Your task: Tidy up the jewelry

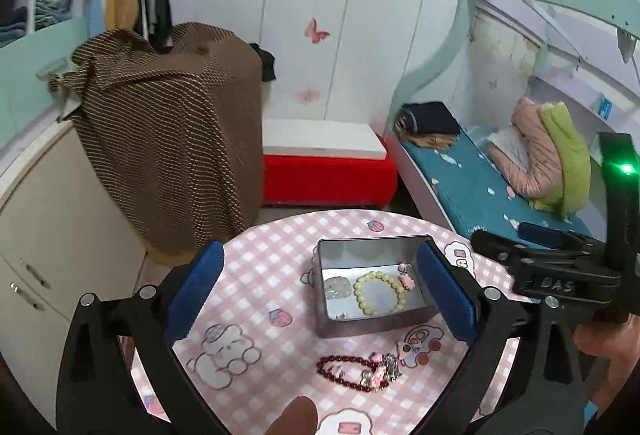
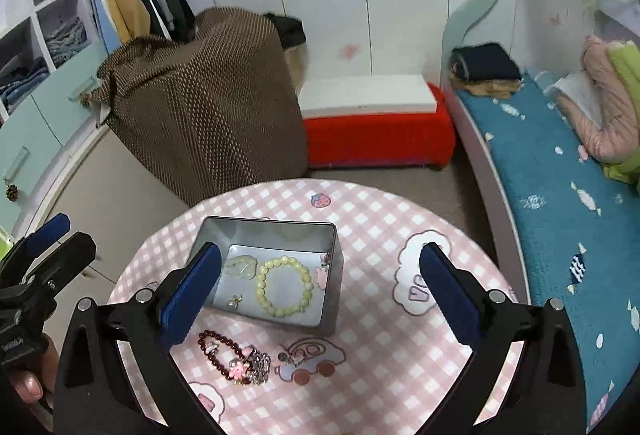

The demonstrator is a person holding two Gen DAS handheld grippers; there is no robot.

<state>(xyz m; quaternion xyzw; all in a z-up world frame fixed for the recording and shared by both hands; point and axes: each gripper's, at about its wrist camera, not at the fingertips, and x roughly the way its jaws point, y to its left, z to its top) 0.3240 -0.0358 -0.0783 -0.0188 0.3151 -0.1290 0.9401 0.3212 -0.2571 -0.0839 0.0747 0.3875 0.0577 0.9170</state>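
Resting in the metal tin (image 2: 332, 299), pale yellow-green bead bracelet (image 2: 285, 291), round, glossy

yellow bracelet (image 2: 284, 285) in tin (image 2: 280, 231), red bracelet (image 2: 224, 351) outside – tabletop

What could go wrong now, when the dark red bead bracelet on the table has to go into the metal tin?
1. The dark red bead bracelet lies against a silver charm cluster; a pinch may lift both or snag them.
2. The metal tin already holds a pale yellow bead bracelet, a jade pendant and an earring; a careless drop may tangle them.
3. The tin looks light, so the open right tongs could push it across the checkered tablecloth.
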